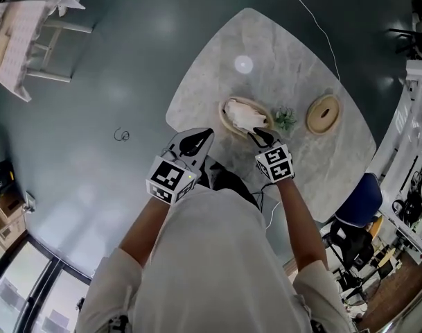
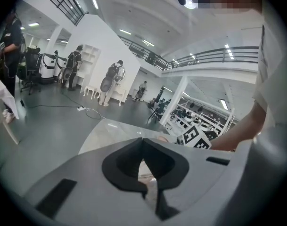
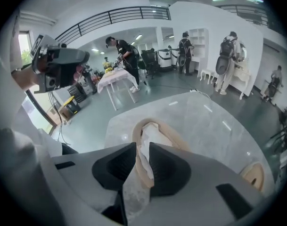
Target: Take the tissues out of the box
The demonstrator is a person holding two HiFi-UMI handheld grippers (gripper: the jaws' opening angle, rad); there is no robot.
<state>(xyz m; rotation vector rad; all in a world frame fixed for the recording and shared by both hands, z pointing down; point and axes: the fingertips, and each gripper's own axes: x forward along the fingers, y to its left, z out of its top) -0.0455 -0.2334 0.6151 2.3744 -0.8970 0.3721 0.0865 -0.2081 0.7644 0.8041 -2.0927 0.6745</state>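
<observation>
Seen from my remote station: the pale grey marble tabletop with rounded corners (image 1: pixel 280 54) carries the oval light-wood tissue box (image 1: pixel 222 116) near its middle. Crumpled white tissues (image 1: pixel 242 115) stand up out of the box's open top.

Right hand-held gripper (image 1: pixel 256 136) – I have it at the near end of the box. Its own view (image 3: pixel 142 149) shows the black pads closed narrowly on a fold of white tissue (image 3: pixel 150 135) that runs up through the gap, with the beige box rim (image 3: pixel 174 138) curving just behind them.

Left hand-held gripper (image 1: pixel 200 139) – I hold it off the tabletop's near edge, apart from the box. In its own view (image 2: pixel 142 142) the jaw tips meet, and I see nothing held between them.

To the right of the box sits a small green plant sprig (image 1: pixel 285 120). Beyond it a round wooden lid with a slot (image 1: pixel 323 114) lies flat on the marble.
</observation>
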